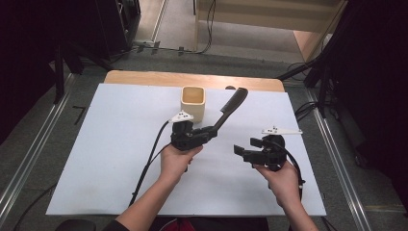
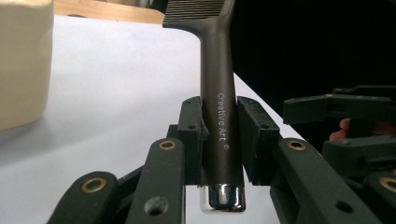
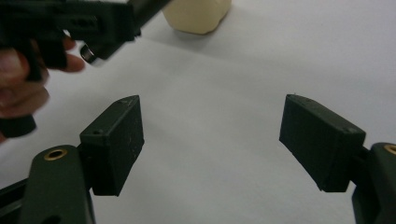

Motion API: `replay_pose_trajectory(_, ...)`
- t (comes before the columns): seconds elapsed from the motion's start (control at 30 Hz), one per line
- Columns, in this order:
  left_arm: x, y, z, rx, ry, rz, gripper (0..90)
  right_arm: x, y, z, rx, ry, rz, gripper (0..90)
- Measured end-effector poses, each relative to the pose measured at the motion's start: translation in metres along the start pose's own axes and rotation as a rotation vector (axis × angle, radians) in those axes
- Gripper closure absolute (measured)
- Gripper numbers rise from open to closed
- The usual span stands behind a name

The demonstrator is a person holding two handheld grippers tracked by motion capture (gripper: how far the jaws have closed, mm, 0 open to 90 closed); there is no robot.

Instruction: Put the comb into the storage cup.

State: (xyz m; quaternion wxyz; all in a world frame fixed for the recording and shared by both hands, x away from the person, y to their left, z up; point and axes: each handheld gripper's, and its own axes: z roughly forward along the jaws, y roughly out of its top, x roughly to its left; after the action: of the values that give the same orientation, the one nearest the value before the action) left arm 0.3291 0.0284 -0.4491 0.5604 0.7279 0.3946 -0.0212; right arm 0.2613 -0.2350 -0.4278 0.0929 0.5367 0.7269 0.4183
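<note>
While the right tongs (image 1: 240, 152) at lower right of the high view gape wide with nothing between them, the left tongs (image 1: 208, 132) at centre clamp a dark comb (image 1: 230, 109) by its handle, teeth slanting up toward the cream cup (image 1: 193, 102) on the white counter (image 1: 115, 144) beyond.

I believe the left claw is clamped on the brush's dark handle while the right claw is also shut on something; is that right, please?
Not quite: the left claw is indeed clamped on the brush by its dark handle, but the right claw stands open with nothing between its jaws, above the white table top, as the right gripper view shows.
</note>
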Motion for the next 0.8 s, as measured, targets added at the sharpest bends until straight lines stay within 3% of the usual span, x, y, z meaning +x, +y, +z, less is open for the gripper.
replay_pose_trajectory(0.33,-0.001,-0.017,0.02,-0.04,-0.005,-0.042,73.5,0.002,0.017,0.005,-0.017,-0.012,0.017,20.6)
replay_pose_trajectory(0.4,-0.002,-0.021,0.024,-0.051,-0.003,-0.047,73.5,0.003,0.021,0.004,-0.024,-0.026,0.009,20.6)
replay_pose_trajectory(0.6,-0.002,-0.026,0.03,-0.126,0.0,-0.09,73.5,0.001,0.035,0.01,-0.044,-0.054,0.052,20.6)
replay_pose_trajectory(0.8,-0.002,-0.03,0.038,-0.17,-0.004,-0.113,73.5,0.006,0.047,0.018,-0.084,-0.125,0.046,20.6)
